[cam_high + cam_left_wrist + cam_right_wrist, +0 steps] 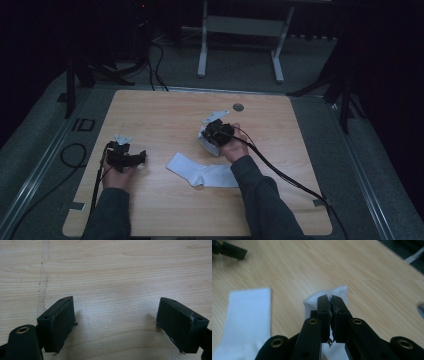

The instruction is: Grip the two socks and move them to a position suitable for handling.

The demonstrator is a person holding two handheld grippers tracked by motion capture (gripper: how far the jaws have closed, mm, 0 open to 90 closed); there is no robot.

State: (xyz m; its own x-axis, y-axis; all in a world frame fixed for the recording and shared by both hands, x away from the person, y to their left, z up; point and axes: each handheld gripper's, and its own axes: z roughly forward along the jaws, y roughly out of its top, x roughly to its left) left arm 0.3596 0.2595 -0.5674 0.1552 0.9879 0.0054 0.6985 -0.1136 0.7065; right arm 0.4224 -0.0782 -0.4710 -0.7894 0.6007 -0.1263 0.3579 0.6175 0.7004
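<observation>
- Pinching a white cotton sock (338,291), the right gripper (331,298) is holding its two black jaws pressed together on the fabric, with almost no gap showing between the pads in the right gripper view.
- The pinched sock is bunching up around the jaw tips, its white edge poking out beyond and to both sides of them.
- In the high view that same right gripper (216,131) is sitting in the person's right hand (234,148), with the white sock (209,142) hanging from it just above the light wooden table (165,115).
- A second white cotton sock (202,172) is lying flat on the wooden table, just toward the person's side of the right gripper and close to the right forearm; in the right gripper view it is showing as a broad white band (247,320) beside the jaws.
- A black cable (285,175) is trailing from the right gripper across the table toward its near right corner.
- Well apart from the right gripper, toward the table's left edge, the left gripper (125,156) is resting in the person's left hand (119,175).
- In the left gripper view the left gripper (116,322) is standing with its jaws wide apart and nothing between them, bare wood (112,277) showing below.
</observation>
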